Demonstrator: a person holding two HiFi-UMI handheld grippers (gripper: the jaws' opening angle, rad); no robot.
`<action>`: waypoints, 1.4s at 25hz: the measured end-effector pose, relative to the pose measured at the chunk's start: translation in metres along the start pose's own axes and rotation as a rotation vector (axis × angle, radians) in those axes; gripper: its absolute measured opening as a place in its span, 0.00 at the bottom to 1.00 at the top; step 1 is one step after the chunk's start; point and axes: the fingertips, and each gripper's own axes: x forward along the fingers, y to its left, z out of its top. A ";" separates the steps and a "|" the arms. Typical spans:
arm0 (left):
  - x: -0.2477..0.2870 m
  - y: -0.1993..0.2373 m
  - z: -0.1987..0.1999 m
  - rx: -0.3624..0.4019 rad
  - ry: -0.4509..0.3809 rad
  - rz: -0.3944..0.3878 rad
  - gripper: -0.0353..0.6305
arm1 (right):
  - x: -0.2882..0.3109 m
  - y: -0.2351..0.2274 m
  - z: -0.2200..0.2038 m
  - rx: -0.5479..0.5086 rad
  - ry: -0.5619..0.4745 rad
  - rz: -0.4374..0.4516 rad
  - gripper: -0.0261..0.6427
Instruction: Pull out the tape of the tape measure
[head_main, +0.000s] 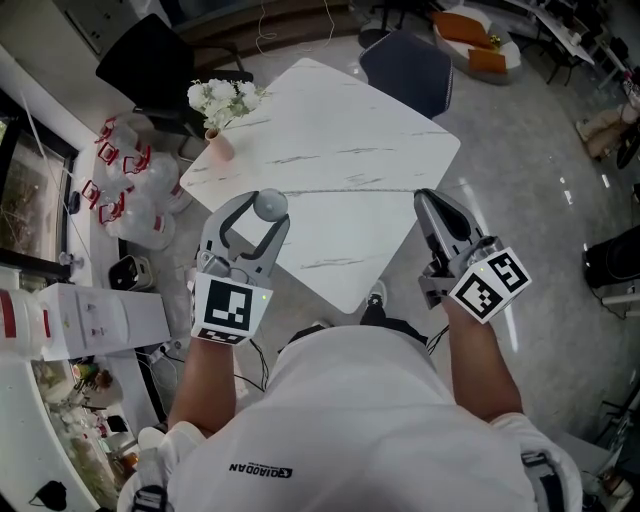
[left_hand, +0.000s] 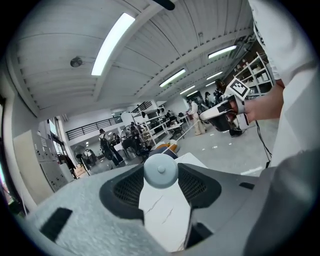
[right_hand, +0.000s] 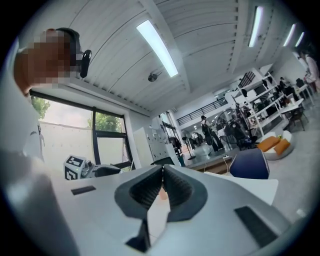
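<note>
A round grey tape measure (head_main: 271, 205) sits between the tips of my left gripper (head_main: 262, 212), which is shut on it above the white marble table (head_main: 330, 130). In the left gripper view the disc (left_hand: 160, 170) fills the gap between the jaws. A thin pale tape (head_main: 350, 190) runs from the disc rightwards to my right gripper (head_main: 425, 196). That gripper's jaws are pressed together on the tape's end. In the right gripper view the jaws (right_hand: 162, 180) meet with no gap. The tape itself is hard to make out there. Both grippers hang above the table's near corner.
A pink vase of white flowers (head_main: 222, 110) stands at the table's left corner. A dark blue chair (head_main: 408, 70) is behind the table, a black one (head_main: 150, 60) at the back left. Water bottles (head_main: 135, 185) and boxes crowd the floor on the left.
</note>
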 end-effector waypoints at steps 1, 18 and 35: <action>-0.001 0.002 0.001 0.004 -0.002 0.001 0.38 | -0.001 -0.001 0.001 -0.007 0.001 0.000 0.06; -0.010 0.033 -0.007 -0.035 0.002 0.065 0.38 | -0.015 -0.025 0.014 -0.037 -0.027 -0.090 0.06; -0.012 0.048 -0.014 -0.068 0.019 0.114 0.38 | -0.025 -0.046 0.025 -0.034 -0.053 -0.153 0.06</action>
